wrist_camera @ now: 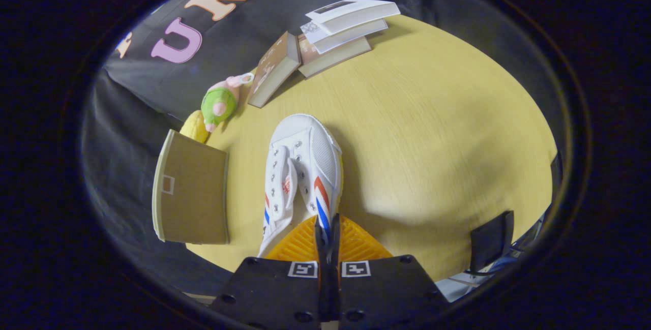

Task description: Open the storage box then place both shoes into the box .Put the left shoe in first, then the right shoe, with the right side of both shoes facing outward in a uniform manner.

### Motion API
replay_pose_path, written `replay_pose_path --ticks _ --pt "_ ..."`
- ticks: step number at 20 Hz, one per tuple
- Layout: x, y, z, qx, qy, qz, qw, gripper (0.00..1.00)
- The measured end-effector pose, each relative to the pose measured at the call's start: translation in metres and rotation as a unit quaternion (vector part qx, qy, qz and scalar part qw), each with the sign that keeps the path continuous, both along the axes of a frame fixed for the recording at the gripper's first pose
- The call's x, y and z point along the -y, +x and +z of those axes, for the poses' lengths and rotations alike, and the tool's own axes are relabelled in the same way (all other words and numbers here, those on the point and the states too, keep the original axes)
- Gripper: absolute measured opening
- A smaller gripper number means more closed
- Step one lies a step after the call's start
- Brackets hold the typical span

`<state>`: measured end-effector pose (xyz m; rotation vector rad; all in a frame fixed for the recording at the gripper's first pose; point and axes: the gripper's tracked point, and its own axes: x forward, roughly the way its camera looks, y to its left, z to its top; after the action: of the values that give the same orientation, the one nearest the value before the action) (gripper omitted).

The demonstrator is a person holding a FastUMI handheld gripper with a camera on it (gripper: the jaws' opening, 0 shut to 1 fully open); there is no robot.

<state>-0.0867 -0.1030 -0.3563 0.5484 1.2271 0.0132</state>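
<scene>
Claw (pixel 328 233) at bottom centre of frame, fingers drawn nearly together, pinching the heel-side rim of the white shoe (pixel 300 172) between them; only a thin edge of fabric visible in the gap. Fingertips (pixel 319 232) set right at the shoe's rear collar.

Shoe: white canvas low-top, toe pointing away from the claw toward centre of frame. Lace-up front with metal eyelets, tongue showing a small red mark, too small to read. Red and blue chevron stripes on both sides near the heel. Mesh-like weave on the right toe panel. Resting on the yellow wood-grain table (pixel 432 131), centre of frame.

Storage box (pixel 190 190): brown cardboard with pale rim, left of the shoe, close but apart from it, at the table's left edge. Small white outlined square on its face; no legible text.

Upper left: green and pink plush toy (pixel 219 103) beside a yellow item. Upper centre: stack of books (pixel 335 32), one leaning; cover print not legible.
</scene>
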Motion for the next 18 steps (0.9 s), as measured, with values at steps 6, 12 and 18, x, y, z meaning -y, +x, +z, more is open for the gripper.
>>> replay_pose_path --ticks 6,12,18 --pt "-0.043 0.026 0.06 0.039 0.014 -0.032 0.999 0.03" --pt "-0.102 0.052 0.108 0.067 0.017 -0.035 0.997 0.04" --pt "-0.192 0.076 0.141 0.088 0.046 -0.004 0.995 0.03"
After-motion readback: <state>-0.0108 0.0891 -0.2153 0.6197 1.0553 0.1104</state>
